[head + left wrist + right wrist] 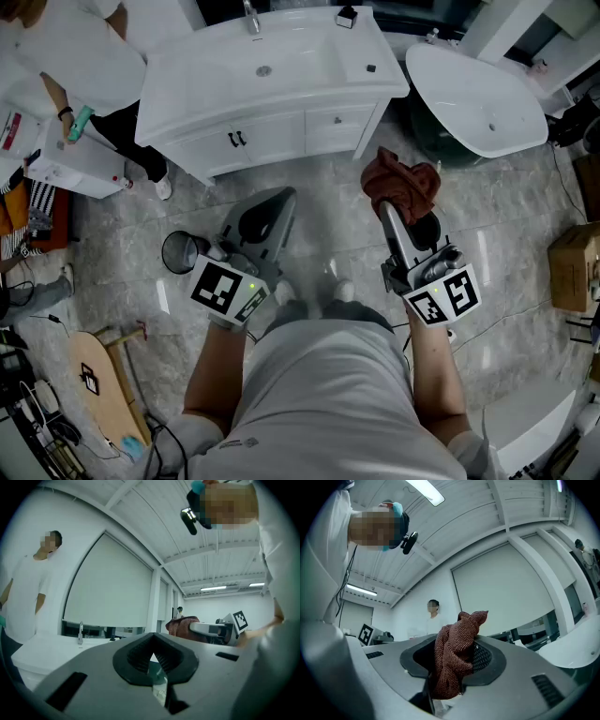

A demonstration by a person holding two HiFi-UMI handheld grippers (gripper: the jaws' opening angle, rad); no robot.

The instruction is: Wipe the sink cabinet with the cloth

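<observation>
The white sink cabinet (272,103) stands ahead of me, with a basin, a faucet (251,17) and drawers with dark handles. My right gripper (386,208) is shut on a bunched red-brown cloth (401,187), held in the air in front of the cabinet's right corner. In the right gripper view the cloth (457,656) fills the gap between the jaws and sticks up above them. My left gripper (272,202) is shut with nothing in it, level with the right one and below the cabinet doors. The left gripper view shows the cabinet top (47,651) and the cloth (183,625) off to the right.
A white bathtub (478,98) stands right of the cabinet. A person in white (66,56) stands at its left beside a white appliance (75,169). A black round bin (178,251) sits on the tiled floor by my left gripper. A cardboard box (574,267) is far right.
</observation>
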